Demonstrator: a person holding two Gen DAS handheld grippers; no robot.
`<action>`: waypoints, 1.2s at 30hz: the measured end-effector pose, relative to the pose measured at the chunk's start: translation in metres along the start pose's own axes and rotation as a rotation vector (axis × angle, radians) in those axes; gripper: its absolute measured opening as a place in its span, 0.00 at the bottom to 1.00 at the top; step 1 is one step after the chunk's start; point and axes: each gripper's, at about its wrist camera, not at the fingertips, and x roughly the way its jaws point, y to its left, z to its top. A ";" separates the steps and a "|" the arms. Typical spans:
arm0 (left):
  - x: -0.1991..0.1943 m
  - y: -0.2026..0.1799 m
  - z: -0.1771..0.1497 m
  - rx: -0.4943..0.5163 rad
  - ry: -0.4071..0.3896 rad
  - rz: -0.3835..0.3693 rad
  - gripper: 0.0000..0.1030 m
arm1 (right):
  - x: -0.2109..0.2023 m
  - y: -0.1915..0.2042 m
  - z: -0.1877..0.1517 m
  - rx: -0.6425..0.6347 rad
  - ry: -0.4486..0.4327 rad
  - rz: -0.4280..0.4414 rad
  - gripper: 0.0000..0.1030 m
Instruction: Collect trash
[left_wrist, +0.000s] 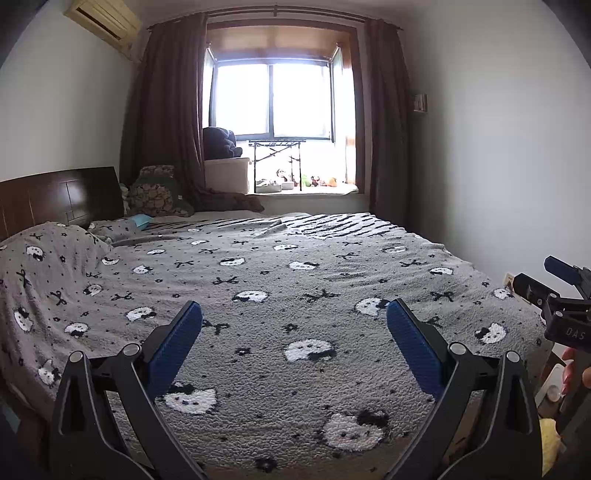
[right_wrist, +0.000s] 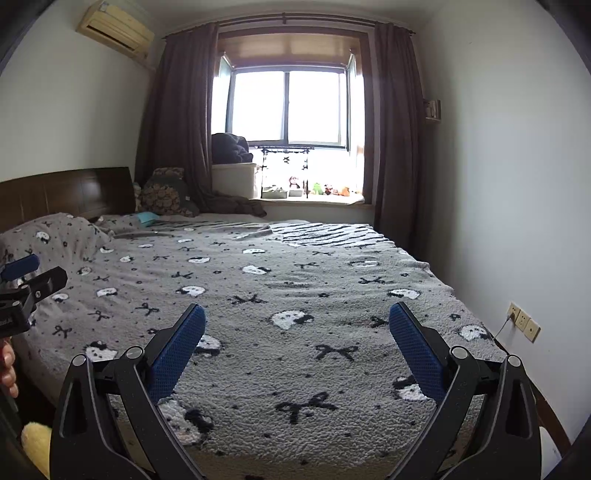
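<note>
My left gripper (left_wrist: 294, 314) is open and empty, held above the foot of a bed with a grey cat-and-bow blanket (left_wrist: 280, 280). My right gripper (right_wrist: 297, 317) is open and empty too, over the same blanket (right_wrist: 295, 280). The right gripper also shows at the right edge of the left wrist view (left_wrist: 561, 299), and the left gripper at the left edge of the right wrist view (right_wrist: 26, 284). A small light-blue item (left_wrist: 142, 220) lies near the pillow; it also shows in the right wrist view (right_wrist: 147, 218). I see no clear trash on the blanket.
A dark wooden headboard (left_wrist: 59, 199) is at the left. Cushions (left_wrist: 155, 192) and a white box (left_wrist: 227, 173) stand by the window sill with toys (left_wrist: 314, 181). The right wall has sockets (right_wrist: 522, 321). Something yellow (right_wrist: 37, 443) lies beside the bed.
</note>
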 end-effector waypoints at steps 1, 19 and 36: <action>0.000 -0.001 0.000 0.001 0.000 -0.001 0.92 | 0.000 0.000 0.000 0.000 0.000 0.001 0.97; -0.001 -0.003 -0.001 0.005 0.002 -0.003 0.92 | -0.001 0.000 0.002 0.003 0.003 0.004 0.97; -0.002 -0.005 0.000 0.012 0.008 -0.006 0.92 | -0.001 0.002 0.003 -0.002 0.002 0.007 0.97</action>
